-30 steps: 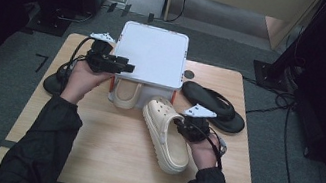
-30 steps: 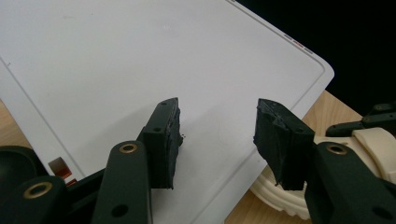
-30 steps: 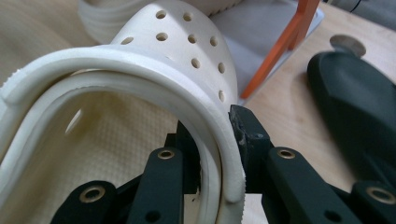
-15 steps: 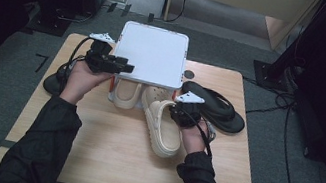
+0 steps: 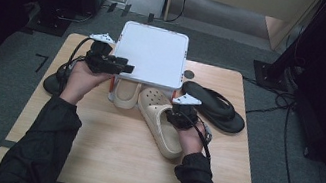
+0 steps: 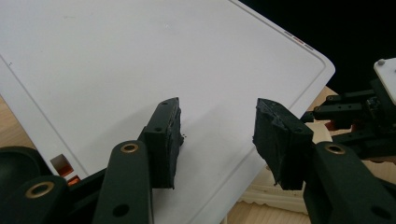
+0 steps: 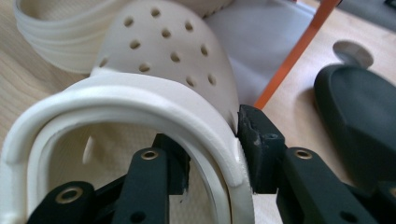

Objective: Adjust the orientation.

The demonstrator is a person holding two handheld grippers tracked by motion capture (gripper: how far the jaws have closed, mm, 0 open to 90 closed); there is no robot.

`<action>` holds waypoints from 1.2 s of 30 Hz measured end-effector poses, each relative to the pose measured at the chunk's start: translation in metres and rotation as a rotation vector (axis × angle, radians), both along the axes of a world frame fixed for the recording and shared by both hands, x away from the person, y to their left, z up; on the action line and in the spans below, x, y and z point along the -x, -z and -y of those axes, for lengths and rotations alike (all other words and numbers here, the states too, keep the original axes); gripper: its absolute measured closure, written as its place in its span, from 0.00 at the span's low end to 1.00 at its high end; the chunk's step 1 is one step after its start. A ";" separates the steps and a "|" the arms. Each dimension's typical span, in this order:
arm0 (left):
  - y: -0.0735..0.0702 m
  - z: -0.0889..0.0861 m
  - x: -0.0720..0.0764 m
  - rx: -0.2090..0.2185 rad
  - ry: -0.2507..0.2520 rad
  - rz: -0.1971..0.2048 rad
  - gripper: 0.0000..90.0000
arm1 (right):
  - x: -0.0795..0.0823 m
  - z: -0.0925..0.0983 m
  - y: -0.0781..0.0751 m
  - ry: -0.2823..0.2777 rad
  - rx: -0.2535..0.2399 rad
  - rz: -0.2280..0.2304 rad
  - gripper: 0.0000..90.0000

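Note:
A flat white lid (image 5: pixel 152 59) (image 6: pixel 140 60) stands raised at the back middle of the table. My left gripper (image 5: pixel 107 63) (image 6: pixel 219 112) is at the lid's front left corner, its jaws apart over the white surface and pinching nothing. One cream clog (image 5: pixel 125 92) lies tucked under the lid. Beside it lies a second cream clog (image 5: pixel 161 124) (image 7: pixel 163 60), its toe pointing under the lid. My right gripper (image 5: pixel 180 116) (image 7: pixel 210 135) straddles this clog's rim, one jaw inside and one outside. Its jaws have just been opening, and the inner one stands off the wall.
A black flip-flop (image 5: pixel 215 107) (image 7: pixel 359 116) lies right of the clogs. Another dark sole (image 5: pixel 52 83) sits at the table's left edge behind my left hand. An orange strip (image 7: pixel 299 51) runs down from the lid. The wooden table (image 5: pixel 108 158) has a round hole (image 5: pixel 189 74).
My right gripper pushed the second clog left and forward, so its toe now sits under the lid beside the first clog. Its jaws have widened. The left gripper and lid stayed put.

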State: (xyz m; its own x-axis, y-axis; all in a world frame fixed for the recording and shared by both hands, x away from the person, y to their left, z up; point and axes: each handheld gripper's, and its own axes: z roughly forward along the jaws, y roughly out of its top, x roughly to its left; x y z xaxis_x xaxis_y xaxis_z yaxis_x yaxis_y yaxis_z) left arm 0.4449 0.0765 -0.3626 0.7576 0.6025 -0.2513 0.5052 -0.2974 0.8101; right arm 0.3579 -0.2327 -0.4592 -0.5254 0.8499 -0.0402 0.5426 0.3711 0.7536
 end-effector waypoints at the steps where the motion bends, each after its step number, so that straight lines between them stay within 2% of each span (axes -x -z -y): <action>1: 0.000 0.000 0.000 0.002 -0.001 -0.001 0.57 | 0.000 0.003 0.001 -0.001 -0.010 -0.006 0.70; 3: 0.001 -0.001 0.000 0.011 -0.007 0.006 0.57 | 0.002 0.009 -0.001 -0.004 -0.073 -0.033 0.67; 6: 0.002 -0.002 0.000 0.026 -0.013 0.005 0.58 | 0.005 0.015 -0.004 -0.018 -0.107 -0.036 0.64; 12: 0.001 -0.002 0.001 0.019 -0.012 0.006 0.58 | 0.019 0.029 -0.015 -0.050 -0.140 -0.037 0.62; 16: 0.000 -0.002 0.002 0.008 -0.019 0.006 0.58 | 0.031 0.040 -0.016 -0.060 -0.160 -0.061 0.63; 23: -0.001 -0.002 0.003 -0.017 -0.028 0.009 0.62 | 0.052 0.058 -0.013 -0.074 -0.159 -0.056 0.73; 27: -0.001 -0.002 0.003 -0.031 -0.024 0.004 0.64 | 0.065 0.071 -0.010 -0.054 -0.150 -0.066 0.79; 31: -0.001 -0.002 0.003 -0.028 -0.022 0.004 0.65 | 0.075 0.084 -0.003 -0.036 -0.116 -0.078 0.80; 36: 0.000 -0.004 0.004 -0.017 -0.022 0.002 0.65 | 0.081 0.094 0.008 -0.019 -0.103 -0.110 0.80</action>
